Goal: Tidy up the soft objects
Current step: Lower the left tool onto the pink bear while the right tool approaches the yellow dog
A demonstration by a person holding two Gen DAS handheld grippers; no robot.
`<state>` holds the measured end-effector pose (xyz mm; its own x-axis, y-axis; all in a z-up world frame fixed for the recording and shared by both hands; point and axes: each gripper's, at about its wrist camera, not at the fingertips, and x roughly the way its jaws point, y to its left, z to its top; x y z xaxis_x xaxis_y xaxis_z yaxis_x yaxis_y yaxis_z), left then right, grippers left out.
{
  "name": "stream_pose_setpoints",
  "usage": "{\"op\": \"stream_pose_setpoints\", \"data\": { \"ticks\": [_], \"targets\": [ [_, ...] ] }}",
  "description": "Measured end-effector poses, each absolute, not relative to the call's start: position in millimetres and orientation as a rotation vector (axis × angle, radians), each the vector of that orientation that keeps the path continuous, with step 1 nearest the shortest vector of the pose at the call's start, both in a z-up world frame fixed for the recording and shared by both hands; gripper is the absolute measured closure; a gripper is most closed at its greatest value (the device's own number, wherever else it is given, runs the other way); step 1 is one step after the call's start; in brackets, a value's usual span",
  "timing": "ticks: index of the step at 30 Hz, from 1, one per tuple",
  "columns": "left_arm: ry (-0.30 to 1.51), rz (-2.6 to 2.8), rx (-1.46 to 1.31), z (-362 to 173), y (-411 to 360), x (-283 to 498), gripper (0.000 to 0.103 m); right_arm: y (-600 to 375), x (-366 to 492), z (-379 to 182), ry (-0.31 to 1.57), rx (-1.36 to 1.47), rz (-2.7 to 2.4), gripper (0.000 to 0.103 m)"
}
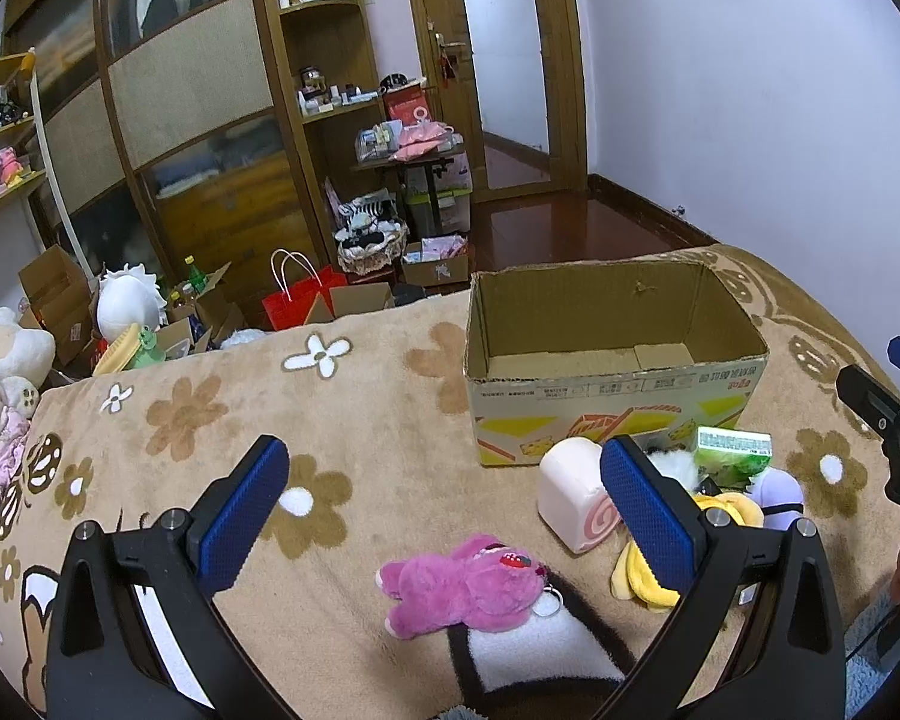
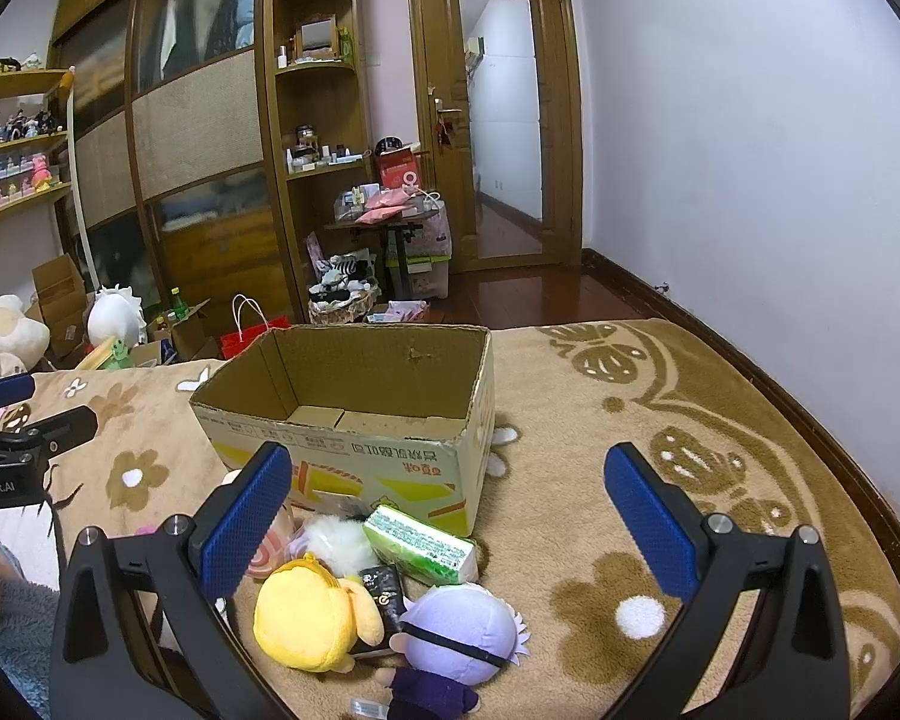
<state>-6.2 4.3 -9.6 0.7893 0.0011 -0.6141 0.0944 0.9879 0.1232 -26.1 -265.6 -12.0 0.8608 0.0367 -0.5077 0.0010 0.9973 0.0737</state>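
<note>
1. two views show the scene; in the left wrist view the left gripper (image 1: 444, 498) hangs over the flowered blanket (image 1: 342, 420) with its jaws spread wide and nothing between them. the pink plush (image 1: 465, 585) lies flat on the blanket below and between the pads, well short of the cardboard box (image 1: 606, 384), which stands open and looks empty.
2. this plush looks light and squashy; a pinch across its round belly should hold best, since the limbs would fold and the metal key ring (image 1: 549, 603) at its head could slip off the pads.
3. in the same view the roll-cake cushion (image 1: 573, 495) stands just in front of the box; it looks like springy foam and probably needs a broad squeeze across its flat sides.
4. in the right wrist view the right gripper (image 2: 447, 513) is also wide open and holds nothing. the yellow plush (image 2: 306, 615), the purple-haired doll (image 2: 462, 630) and the green packet (image 2: 420, 543) crowd together just before the box.
5. the doll's big head seems the fullest grip; the packet looks crinkly and may slide.
</note>
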Motion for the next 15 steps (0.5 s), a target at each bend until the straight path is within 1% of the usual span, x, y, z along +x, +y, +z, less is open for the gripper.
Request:
{"op": "stream_pose_setpoints", "data": {
  "ticks": [3,10,15],
  "targets": [
    [0.689,-0.053,0.151,-17.3,6.1,-6.4,0.0,-267.4,-24.4,-15.0,0.542,0.074,0.019,0.0],
    [0.796,-0.069,0.129,-25.9,5.4,21.9,0.0,-265.2,-19.3,-15.7,0.574,0.079,0.019,0.0],
    [0.809,-0.06,0.102,-22.9,4.9,38.4,0.0,-264.5,-13.3,-15.7,0.596,0.091,0.042,0.0]
  ]
}}
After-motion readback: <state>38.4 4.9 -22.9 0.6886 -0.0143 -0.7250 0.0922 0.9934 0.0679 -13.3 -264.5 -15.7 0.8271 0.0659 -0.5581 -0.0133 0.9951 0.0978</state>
